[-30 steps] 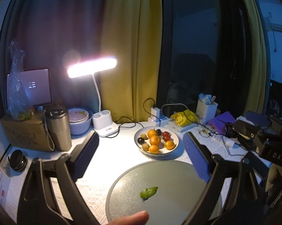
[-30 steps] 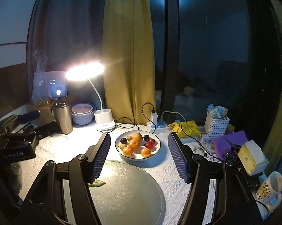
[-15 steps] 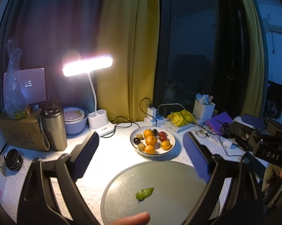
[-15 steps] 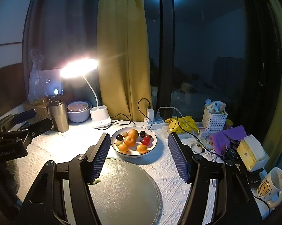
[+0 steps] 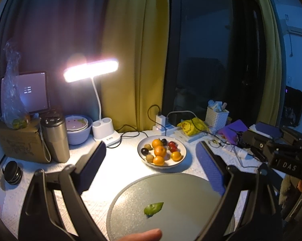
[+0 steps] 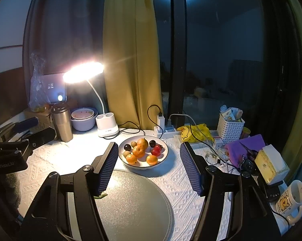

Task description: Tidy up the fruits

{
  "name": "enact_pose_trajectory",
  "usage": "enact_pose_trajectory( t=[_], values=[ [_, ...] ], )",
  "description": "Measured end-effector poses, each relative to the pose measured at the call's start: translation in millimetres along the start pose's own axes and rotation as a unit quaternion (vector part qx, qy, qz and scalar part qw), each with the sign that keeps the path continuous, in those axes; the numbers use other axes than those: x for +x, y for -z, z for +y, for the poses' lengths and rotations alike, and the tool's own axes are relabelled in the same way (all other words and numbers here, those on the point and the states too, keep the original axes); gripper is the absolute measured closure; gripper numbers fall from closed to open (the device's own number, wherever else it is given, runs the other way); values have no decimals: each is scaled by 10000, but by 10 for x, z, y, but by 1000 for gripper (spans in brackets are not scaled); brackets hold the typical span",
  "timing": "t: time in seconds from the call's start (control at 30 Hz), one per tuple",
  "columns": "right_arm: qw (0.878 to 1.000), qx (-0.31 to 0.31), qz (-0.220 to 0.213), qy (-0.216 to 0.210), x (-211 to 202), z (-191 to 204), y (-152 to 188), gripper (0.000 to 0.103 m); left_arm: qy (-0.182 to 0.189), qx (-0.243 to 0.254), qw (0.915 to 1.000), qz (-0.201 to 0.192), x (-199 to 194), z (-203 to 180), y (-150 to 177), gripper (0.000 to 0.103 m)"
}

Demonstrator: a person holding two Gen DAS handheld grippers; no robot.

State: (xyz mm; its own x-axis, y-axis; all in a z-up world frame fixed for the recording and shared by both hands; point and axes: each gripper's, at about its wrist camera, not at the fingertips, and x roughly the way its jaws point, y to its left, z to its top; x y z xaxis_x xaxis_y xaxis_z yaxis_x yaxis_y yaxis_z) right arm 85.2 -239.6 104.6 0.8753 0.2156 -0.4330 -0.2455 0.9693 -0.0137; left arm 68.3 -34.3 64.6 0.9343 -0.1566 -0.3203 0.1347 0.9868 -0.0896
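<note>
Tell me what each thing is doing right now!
Left claw: open, holding nothing.
Right claw: open, holding nothing.
Fruit bowl: holds fruit, untouched.
Big gray plate: only a green leaf on it.
Lamp: switched on.
Tablet: screen lit.

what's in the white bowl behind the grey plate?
The white bowl holds four oranges, two red fruits, two dark plums and a few small brown fruits. Anything beneath the pile is hidden. The grey plate holds only a green leaf.
</note>
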Motion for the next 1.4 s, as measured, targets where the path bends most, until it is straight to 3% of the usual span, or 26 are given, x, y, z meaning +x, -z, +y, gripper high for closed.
enact_pose_trajectory(
  t=[1.4],
  values=[
    [10000,-24,56,-18,89,-7,-12,36,37,-14,10000,2,89,33,-45,11]
  ],
)
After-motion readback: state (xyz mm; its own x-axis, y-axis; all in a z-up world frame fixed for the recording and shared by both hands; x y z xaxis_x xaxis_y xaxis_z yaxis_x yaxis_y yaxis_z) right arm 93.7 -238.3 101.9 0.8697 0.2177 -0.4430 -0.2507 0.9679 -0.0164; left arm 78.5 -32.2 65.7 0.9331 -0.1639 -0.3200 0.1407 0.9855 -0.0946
